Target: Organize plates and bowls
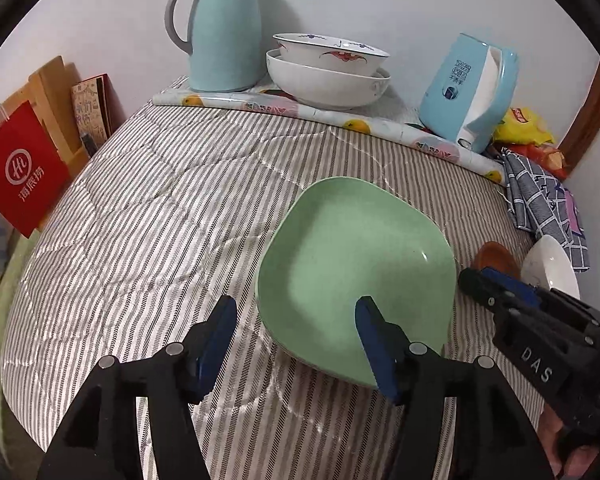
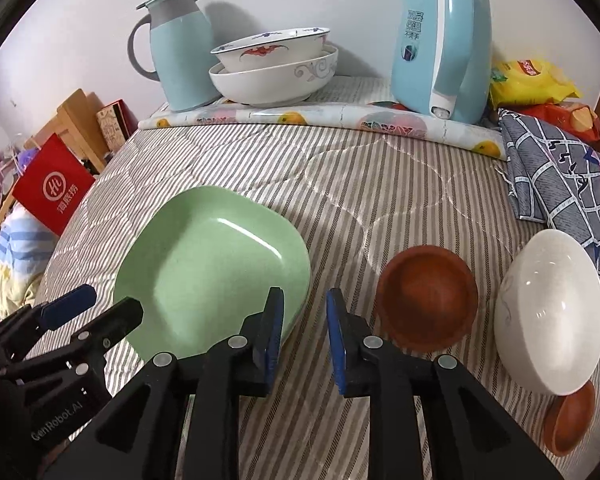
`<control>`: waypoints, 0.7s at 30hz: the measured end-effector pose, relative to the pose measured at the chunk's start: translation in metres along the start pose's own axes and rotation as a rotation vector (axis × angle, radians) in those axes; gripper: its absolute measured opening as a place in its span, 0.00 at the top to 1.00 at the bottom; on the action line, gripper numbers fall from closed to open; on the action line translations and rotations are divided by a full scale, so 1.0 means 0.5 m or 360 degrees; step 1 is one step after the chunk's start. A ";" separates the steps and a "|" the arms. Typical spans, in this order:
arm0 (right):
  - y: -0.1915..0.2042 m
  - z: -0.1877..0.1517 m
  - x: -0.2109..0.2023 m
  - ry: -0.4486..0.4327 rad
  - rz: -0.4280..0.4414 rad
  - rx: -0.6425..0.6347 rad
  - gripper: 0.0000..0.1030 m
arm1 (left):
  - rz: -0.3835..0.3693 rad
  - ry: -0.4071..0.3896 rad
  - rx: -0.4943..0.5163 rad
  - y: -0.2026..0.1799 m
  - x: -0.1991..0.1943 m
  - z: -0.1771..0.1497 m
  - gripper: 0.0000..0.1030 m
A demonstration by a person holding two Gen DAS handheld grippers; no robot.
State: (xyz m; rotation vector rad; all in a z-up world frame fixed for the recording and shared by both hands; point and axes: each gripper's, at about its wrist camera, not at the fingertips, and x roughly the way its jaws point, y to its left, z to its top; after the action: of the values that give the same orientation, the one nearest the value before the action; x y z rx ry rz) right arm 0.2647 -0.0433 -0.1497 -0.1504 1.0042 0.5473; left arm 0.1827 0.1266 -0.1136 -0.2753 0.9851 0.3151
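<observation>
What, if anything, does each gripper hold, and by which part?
Nothing. The left gripper stands open astride the green plate's near rim; the right gripper is open and empty.

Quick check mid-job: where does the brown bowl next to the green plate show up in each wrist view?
Left wrist: brown bowl at right edge, mostly hidden behind the right gripper.
Right wrist: brown bowl right of centre, fully visible.
Shared landmark: green plate, just left of the bowl in both.

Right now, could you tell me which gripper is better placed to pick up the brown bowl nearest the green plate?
Right. The right gripper stands open beside the brown bowl, which lies just off its right finger. The left gripper straddles the near edge of the green plate, with the plate between it and the bowl.
</observation>
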 end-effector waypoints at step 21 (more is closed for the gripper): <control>-0.202 -0.096 -0.228 -0.0309 -0.0322 0.0216 0.59 | -0.0159 -0.0102 0.0127 -0.163 -0.067 -0.010 0.42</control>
State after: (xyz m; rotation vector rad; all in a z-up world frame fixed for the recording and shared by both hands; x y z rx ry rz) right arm 0.2316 -0.1890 -0.0934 -0.0751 0.8227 0.3017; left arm 0.1926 0.0453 -0.0813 -0.2393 0.9153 0.1920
